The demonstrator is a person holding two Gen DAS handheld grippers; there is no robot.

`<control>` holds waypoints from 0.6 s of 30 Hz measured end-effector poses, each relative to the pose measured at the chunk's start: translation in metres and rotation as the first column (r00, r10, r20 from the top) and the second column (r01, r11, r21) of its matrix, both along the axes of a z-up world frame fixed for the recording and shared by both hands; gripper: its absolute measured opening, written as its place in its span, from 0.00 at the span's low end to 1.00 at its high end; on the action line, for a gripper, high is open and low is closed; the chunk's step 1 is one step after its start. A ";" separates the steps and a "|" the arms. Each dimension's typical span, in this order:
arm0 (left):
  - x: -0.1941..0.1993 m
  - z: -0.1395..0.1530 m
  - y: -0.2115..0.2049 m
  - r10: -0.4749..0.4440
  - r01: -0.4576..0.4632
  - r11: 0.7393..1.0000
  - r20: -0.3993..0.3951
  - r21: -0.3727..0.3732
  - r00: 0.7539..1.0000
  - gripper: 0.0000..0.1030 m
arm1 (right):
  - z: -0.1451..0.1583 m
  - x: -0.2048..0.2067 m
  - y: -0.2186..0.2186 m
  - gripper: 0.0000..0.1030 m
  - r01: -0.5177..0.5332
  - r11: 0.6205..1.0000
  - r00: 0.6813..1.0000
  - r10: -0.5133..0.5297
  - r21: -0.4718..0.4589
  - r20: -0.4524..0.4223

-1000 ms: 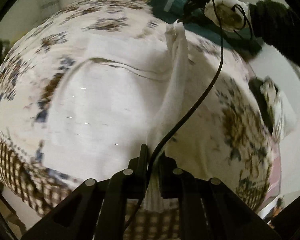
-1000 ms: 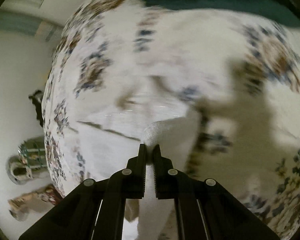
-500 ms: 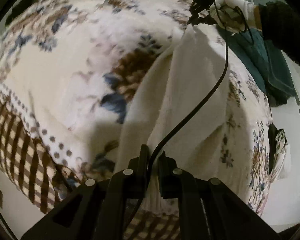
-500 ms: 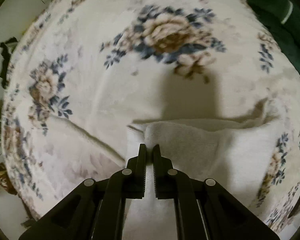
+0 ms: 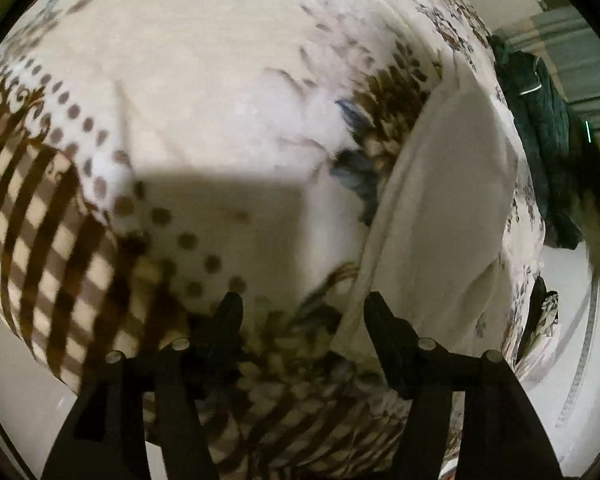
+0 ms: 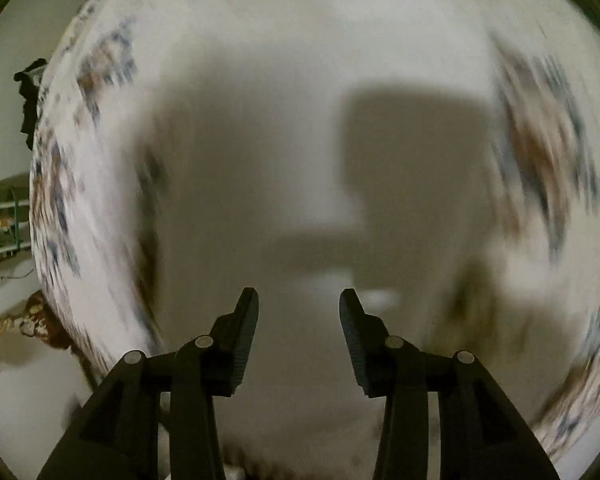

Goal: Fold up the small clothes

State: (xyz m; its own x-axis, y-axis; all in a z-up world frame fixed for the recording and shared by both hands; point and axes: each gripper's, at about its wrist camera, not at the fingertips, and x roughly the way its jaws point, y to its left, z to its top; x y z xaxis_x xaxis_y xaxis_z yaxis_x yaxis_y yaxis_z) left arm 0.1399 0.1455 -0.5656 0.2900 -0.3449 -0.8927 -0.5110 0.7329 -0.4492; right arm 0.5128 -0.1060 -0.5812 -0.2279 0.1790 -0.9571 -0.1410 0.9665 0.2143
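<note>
A white cloth (image 5: 440, 208) lies folded in a long strip on the floral blanket (image 5: 220, 80), to the right in the left wrist view. My left gripper (image 5: 302, 312) is open and empty, with its right finger at the cloth's near end. My right gripper (image 6: 299, 308) is open and empty above a blurred pale surface (image 6: 300, 160). The right wrist view is too blurred by motion to tell the cloth from the blanket.
A dark green garment (image 5: 540, 120) lies at the far right of the bed. The blanket's brown checked border (image 5: 40, 240) hangs over the bed's near left edge. A green rack (image 6: 4, 216) stands by the wall left of the bed.
Both grippers have opened and let go of the white cloth, which now lies on the blanket. The right gripper is moving fast, blurring its view.
</note>
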 end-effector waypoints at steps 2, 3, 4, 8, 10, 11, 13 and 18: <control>0.002 0.002 0.002 -0.015 0.015 1.000 0.000 0.012 1.000 0.59 | -0.013 -0.051 -0.039 0.43 0.066 0.998 0.996 -0.066 0.000 -0.059; 0.003 0.003 0.002 -0.022 0.022 1.000 0.001 0.012 1.000 0.59 | -0.021 -0.077 -0.059 0.43 0.112 0.994 0.990 -0.110 0.010 -0.092; 0.005 0.005 0.001 -0.029 0.029 0.999 0.004 0.016 1.000 0.59 | -0.031 -0.103 -0.080 0.43 0.181 0.983 0.976 -0.176 0.025 -0.126; 0.022 0.006 -0.014 -0.058 0.058 0.998 0.014 0.023 0.998 0.59 | -0.077 -0.177 -0.126 0.42 0.422 0.900 0.887 -0.386 0.107 -0.255; 0.032 0.006 -0.024 -0.085 0.084 0.996 0.018 0.036 0.996 0.59 | -0.093 -0.205 -0.135 0.05 0.502 0.849 0.852 -0.453 0.166 -0.263; 0.038 0.006 -0.031 -0.108 0.107 0.993 0.017 0.047 0.994 0.59 | -0.098 -0.217 -0.136 0.05 0.527 0.827 0.840 -0.473 0.193 -0.265; 0.047 0.006 -0.040 -0.141 0.139 0.989 0.018 0.056 0.990 0.59 | -0.094 -0.241 -0.141 0.04 0.565 0.802 0.821 -0.523 0.192 -0.232; 0.062 -0.006 -0.064 -0.239 0.240 0.966 -0.018 0.101 0.971 0.59 | -0.077 -0.304 -0.156 0.02 0.600 0.790 0.796 -0.574 0.129 -0.193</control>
State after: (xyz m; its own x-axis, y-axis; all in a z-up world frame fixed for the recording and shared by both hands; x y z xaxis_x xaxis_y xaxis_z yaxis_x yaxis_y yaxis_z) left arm 0.2016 0.0813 -0.5715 0.2053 -0.3115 -0.9278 -0.3173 0.8756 -0.3641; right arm 0.2087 -0.2618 -0.6580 -0.1488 0.4808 -0.8641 0.4845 0.7972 0.3601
